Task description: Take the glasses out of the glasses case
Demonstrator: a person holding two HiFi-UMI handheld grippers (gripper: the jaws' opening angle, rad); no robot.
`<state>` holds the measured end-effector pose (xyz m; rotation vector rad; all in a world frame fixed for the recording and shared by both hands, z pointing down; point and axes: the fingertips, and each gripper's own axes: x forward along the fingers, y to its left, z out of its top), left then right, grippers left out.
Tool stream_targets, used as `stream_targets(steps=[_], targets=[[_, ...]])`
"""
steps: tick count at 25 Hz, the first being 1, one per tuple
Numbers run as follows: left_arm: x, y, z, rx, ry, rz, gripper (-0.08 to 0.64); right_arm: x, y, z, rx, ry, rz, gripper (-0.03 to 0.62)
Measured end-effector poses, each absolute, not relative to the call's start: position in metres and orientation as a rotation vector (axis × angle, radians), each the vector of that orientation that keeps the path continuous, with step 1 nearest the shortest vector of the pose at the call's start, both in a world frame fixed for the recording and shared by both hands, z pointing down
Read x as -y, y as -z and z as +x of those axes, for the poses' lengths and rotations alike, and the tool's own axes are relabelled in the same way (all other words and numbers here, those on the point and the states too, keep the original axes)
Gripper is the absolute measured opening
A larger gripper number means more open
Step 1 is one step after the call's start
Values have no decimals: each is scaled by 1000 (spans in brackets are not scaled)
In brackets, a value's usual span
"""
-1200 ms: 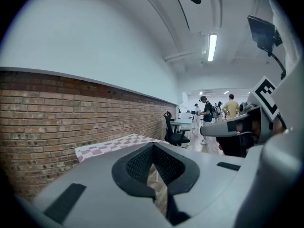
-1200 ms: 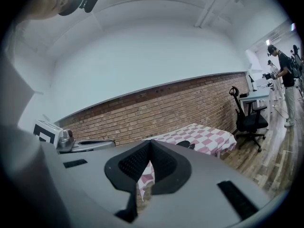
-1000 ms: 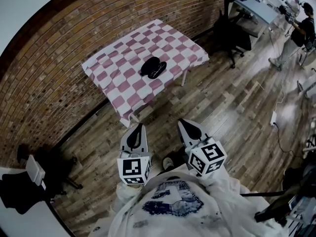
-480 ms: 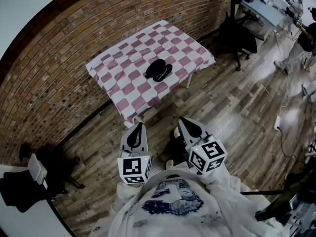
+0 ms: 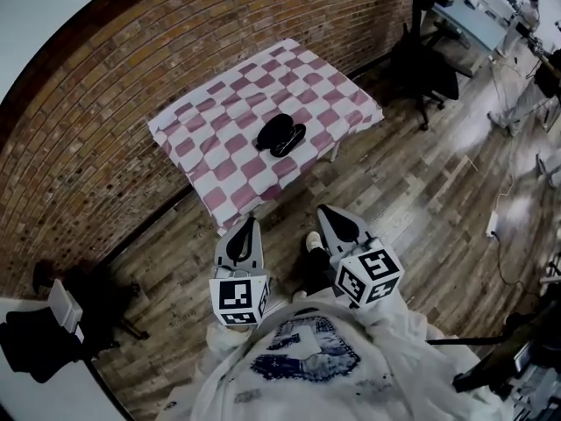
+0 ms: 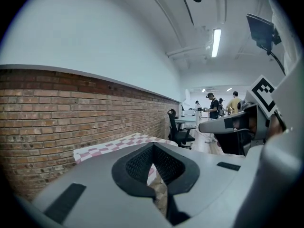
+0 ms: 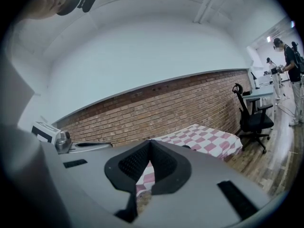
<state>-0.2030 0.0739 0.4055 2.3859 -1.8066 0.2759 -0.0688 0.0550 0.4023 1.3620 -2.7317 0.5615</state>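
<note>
— How are the two grippers found to be set?

— The left gripper (image 5: pixel 246 224) and the right gripper (image 5: pixel 328 214) are held side by side low in the head view, over the wooden floor (image 5: pixel 412 200), and both are pointed toward the tabletop (image 5: pixel 346 90). In each gripper's own view the jaws are seen pressed together at their tips. Nothing is pinched between them, and only cloth and floor can be made out through the gap behind the tips.

— And where is the glasses case to be found?

— The glasses case (image 5: pixel 280 134) is seen lying on the tabletop, slightly toward the near edge, on a pink-and-white checked cloth (image 5: pixel 219 121). It is black and appears as two rounded halves lying side by side. Whether glasses lie in it cannot be told at this size. It is well apart from both grippers and is touched by neither.

— What else is shown around it?

— A brick wall (image 5: pixel 105 103) is seen behind the tabletop, and a black office chair (image 5: pixel 429 68) stands to its right.
</note>
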Motion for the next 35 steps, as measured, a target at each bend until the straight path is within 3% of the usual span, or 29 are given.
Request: stream_targets(steps=[35], targets=[[154, -387, -172, 1876, -350, 2342, 9, 191, -383, -33, 2789, -591, 1312, 14]])
